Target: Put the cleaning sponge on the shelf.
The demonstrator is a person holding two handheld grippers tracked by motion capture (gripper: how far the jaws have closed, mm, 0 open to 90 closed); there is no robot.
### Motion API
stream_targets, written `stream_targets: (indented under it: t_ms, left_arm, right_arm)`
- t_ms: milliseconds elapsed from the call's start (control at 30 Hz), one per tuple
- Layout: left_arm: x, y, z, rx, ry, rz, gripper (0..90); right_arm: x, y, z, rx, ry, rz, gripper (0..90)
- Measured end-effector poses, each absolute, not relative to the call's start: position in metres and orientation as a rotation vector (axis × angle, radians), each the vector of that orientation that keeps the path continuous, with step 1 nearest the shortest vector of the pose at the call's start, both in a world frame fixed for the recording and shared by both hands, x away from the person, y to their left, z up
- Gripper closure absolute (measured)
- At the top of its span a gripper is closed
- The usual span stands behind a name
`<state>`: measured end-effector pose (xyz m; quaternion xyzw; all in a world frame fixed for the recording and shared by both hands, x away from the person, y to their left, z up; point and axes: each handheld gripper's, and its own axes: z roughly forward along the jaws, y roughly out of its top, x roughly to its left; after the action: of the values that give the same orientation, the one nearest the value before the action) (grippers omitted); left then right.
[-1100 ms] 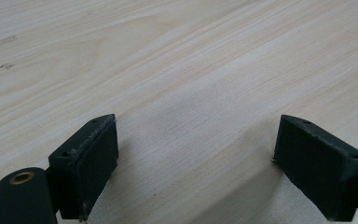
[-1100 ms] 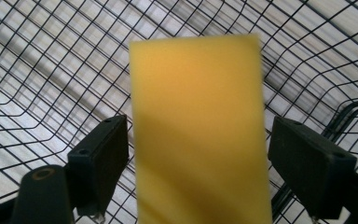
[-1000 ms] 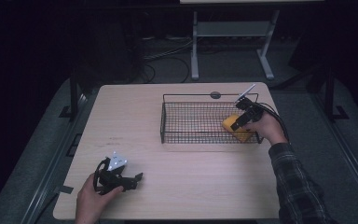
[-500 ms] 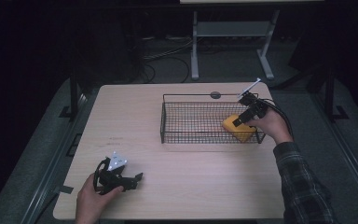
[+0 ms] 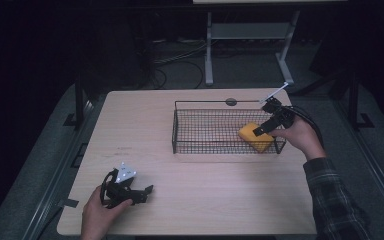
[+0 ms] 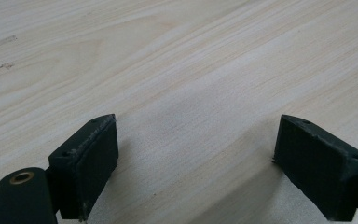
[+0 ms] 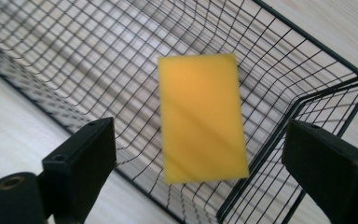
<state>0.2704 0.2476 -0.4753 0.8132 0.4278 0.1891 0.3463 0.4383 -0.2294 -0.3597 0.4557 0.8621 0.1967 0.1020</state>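
Surface (image 5: 205, 200) of pale wood carries a black wire basket (image 5: 200, 131) toward its far right. Inside, at the right end, lies a yellow sponge (image 5: 256, 136). The right tool (image 5: 265, 127) hangs above it, jaws just spread wide, nothing pinched. The left tool (image 5: 142, 192) rests near the front left edge, spread and empty.

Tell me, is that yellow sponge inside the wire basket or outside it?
Inside: the yellow sponge lies within the wire basket, at its right end.
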Motion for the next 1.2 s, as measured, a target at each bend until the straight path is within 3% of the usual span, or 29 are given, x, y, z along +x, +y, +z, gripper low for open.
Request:
stream_targets:
  t_ms: [233, 700, 1200]
  left_arm:
    - [0.27, 0.248, -0.475, 2.11, 1.11, 0.49, 12.7]
    - [0.27, 0.248, -0.475, 2.11, 1.11, 0.491, 12.7]
    - [0.27, 0.248, -0.475, 2.11, 1.11, 0.491, 12.7]
  right_arm:
    - [0.416, -0.232, -0.357, 1.31, 2.543, 0.63, 2.7]
    - [0.37, -0.239, -0.359, 1.25, 2.516, 0.679, 2.5]
    - [0.334, -0.252, -0.387, 1.254, 2.488, 0.728, 2.6]
